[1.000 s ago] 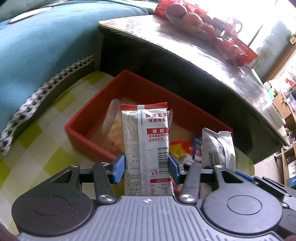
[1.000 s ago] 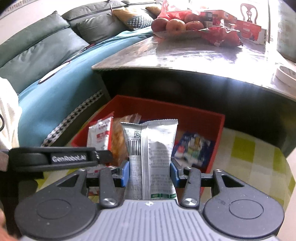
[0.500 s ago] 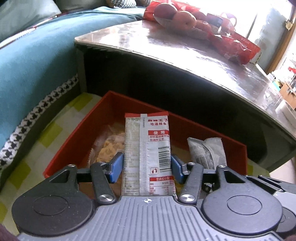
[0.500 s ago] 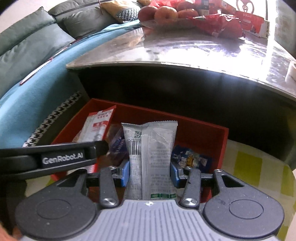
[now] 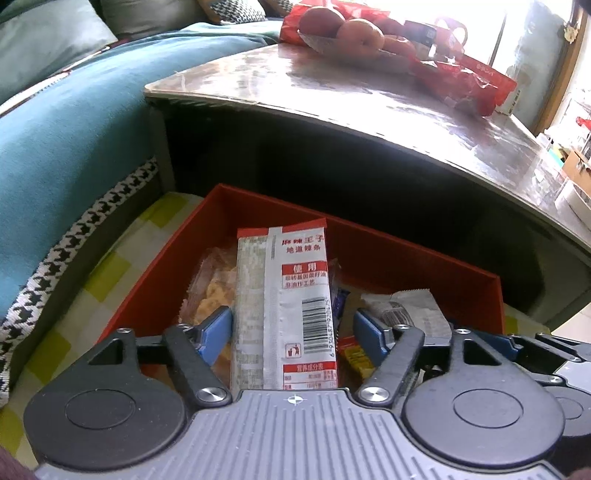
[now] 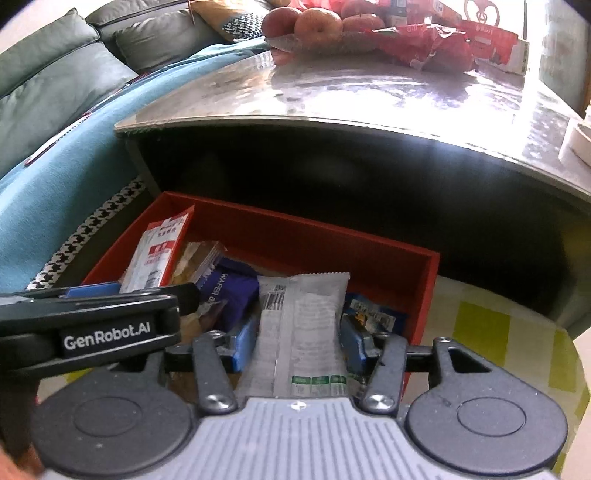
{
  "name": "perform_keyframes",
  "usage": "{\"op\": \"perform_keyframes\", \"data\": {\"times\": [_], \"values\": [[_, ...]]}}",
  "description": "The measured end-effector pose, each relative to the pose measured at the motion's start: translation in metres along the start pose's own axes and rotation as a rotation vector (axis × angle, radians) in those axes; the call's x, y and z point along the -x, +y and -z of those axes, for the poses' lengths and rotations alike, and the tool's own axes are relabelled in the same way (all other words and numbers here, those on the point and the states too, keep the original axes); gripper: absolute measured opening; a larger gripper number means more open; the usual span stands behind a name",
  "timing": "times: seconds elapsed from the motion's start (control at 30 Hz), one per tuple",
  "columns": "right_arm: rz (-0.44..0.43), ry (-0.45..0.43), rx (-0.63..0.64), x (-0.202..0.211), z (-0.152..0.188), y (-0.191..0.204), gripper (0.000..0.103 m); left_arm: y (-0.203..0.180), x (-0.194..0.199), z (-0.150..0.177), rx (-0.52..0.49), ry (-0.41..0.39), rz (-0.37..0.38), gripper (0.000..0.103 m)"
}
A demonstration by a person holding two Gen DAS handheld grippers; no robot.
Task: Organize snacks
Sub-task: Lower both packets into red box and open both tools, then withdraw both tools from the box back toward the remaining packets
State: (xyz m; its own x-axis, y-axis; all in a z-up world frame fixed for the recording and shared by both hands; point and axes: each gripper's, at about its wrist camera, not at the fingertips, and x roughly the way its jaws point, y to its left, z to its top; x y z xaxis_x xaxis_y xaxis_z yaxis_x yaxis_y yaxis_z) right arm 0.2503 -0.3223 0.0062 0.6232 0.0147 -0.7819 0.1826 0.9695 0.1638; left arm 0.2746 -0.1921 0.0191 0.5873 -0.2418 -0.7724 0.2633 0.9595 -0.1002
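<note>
A red open box (image 5: 155,291) stands on a checked cloth below a table's edge. My left gripper (image 5: 293,332) hangs over it with its jaws opening. The red-and-white snack packet (image 5: 284,288) stands upright between them, its left edge at one pad, a clear gap to the right pad (image 5: 369,336). My right gripper (image 6: 299,345) is over the box's right half, jaws opening slightly. A grey-white packet (image 6: 303,314) stands loosely between its pads, leaning away. One finger (image 6: 110,328) of the left gripper crosses the right wrist view.
Inside the box lie a clear bag of crackers (image 5: 210,295), a purple wafer pack (image 6: 229,291) and a blue packet (image 6: 373,317). The glossy table top (image 5: 369,110) overhangs the box, bearing a fruit bowl (image 5: 351,33) and red bags (image 5: 461,81). A teal sofa (image 5: 74,129) lies left.
Both grippers came in over the box with their packets. The left jaws spread wide off the red-and-white packet. The grey-white packet's top sank forward between the right pads.
</note>
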Motion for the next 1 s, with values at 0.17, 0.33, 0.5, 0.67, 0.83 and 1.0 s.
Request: {"op": "perform_keyframes", "data": {"times": [0.17, 0.33, 0.5, 0.67, 0.83, 1.0], "values": [[0.009, -0.014, 0.004, 0.003, -0.001, 0.001, 0.052, 0.000, 0.007, -0.001, -0.007, -0.012, -0.006, 0.082], [0.008, -0.026, -0.002, 0.009, -0.003, -0.001, 0.053, 0.001, 0.015, -0.002, -0.009, -0.035, -0.009, 0.085], [0.013, -0.039, 0.002, 0.015, -0.002, 0.000, 0.054, 0.003, 0.024, -0.002, -0.004, -0.048, -0.007, 0.085], [0.009, -0.050, 0.023, 0.025, -0.001, 0.002, 0.058, 0.011, 0.036, 0.002, 0.002, -0.058, -0.004, 0.086], [0.001, -0.054, 0.037, 0.034, 0.001, 0.006, 0.058, 0.022, 0.043, 0.009, 0.016, -0.049, -0.017, 0.087], [-0.016, -0.053, 0.061, 0.042, 0.006, 0.014, 0.058, 0.031, 0.049, 0.024, 0.019, -0.024, -0.023, 0.087]]}}
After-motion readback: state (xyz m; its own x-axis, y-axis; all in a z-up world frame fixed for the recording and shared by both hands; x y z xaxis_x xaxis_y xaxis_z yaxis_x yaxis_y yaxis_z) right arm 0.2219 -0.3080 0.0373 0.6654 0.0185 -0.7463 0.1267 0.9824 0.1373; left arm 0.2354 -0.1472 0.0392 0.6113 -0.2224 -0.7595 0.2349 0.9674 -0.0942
